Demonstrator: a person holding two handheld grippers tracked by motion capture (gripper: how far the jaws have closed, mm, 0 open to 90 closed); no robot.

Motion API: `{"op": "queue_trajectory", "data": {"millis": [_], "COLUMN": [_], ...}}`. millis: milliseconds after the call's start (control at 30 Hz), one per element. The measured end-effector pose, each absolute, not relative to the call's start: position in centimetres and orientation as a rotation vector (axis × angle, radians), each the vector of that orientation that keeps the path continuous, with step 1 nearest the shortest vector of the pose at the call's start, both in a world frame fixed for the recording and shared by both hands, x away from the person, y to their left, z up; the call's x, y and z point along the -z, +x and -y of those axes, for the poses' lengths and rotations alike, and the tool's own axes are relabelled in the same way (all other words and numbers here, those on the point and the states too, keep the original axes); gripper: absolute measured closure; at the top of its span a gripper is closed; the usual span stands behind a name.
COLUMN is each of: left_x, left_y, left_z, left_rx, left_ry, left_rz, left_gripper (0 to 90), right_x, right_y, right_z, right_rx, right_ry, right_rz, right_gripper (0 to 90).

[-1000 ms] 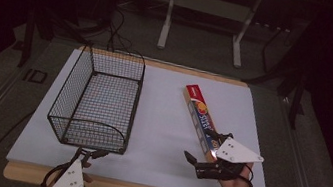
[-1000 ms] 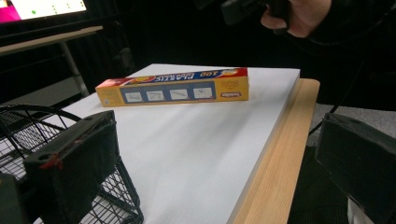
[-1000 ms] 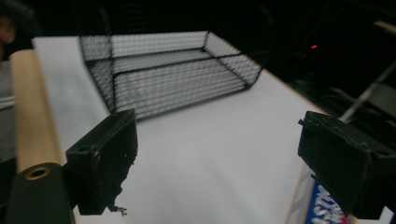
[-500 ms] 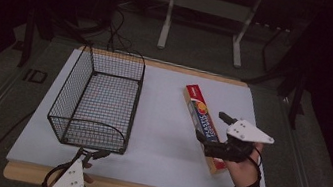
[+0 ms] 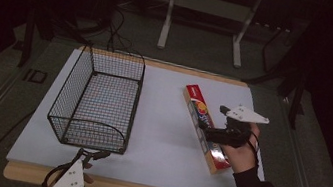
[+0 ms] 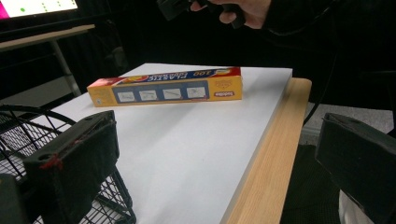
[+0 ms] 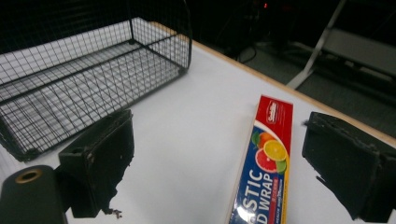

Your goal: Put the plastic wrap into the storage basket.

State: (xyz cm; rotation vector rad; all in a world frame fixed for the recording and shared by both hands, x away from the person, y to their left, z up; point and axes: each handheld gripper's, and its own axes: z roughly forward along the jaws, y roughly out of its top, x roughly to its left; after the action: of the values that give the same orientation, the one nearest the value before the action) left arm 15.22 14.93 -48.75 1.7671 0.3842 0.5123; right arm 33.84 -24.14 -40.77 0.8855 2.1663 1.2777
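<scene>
- High view, nearest me: I am holding my left gripper (image 5: 88,159) low at the near edge of the table (image 5: 157,137), just in front of the wire basket (image 5: 97,105); in the left gripper view its jaws are standing wide apart, touching nothing.
- A little farther in, on my right, I am hovering my right gripper (image 5: 211,131) over the near half of the plastic wrap box (image 5: 205,127). The box is lying flat on the white tabletop, well apart from the basket, its long axis running away from me.
- In the right gripper view the jaws are spread wide, one on each side of the box (image 7: 266,163), with clear white table between each pad and the cardboard; I am gripping nothing.
- I judge that I am on the approach step, lining up to grasp the box, presumably to carry it over to the basket.
- The next move, as I see it, calls for lowering until the pads are straddling the narrow sides, then closing squarely so the long box is not twisting or tipping when lifted.
- Farthest off, beyond the table's far edge, cables and a metal stand (image 5: 208,9) are sitting on the dark floor.
</scene>
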Motion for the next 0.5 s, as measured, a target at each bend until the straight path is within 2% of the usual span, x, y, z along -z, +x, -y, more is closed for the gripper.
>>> {"op": "queue_trajectory", "data": {"millis": [500], "left_x": [48.8], "left_y": [15.2], "left_z": [-14.9], "left_rx": [-0.510], "left_ry": [1.776], "left_rz": [-0.383], "left_gripper": [0.1], "right_x": [43.1], "right_y": [37.6], "right_z": [23.7], "right_rx": [-1.133], "right_ry": [1.055], "right_rz": [-2.249], "right_gripper": [9.6]}}
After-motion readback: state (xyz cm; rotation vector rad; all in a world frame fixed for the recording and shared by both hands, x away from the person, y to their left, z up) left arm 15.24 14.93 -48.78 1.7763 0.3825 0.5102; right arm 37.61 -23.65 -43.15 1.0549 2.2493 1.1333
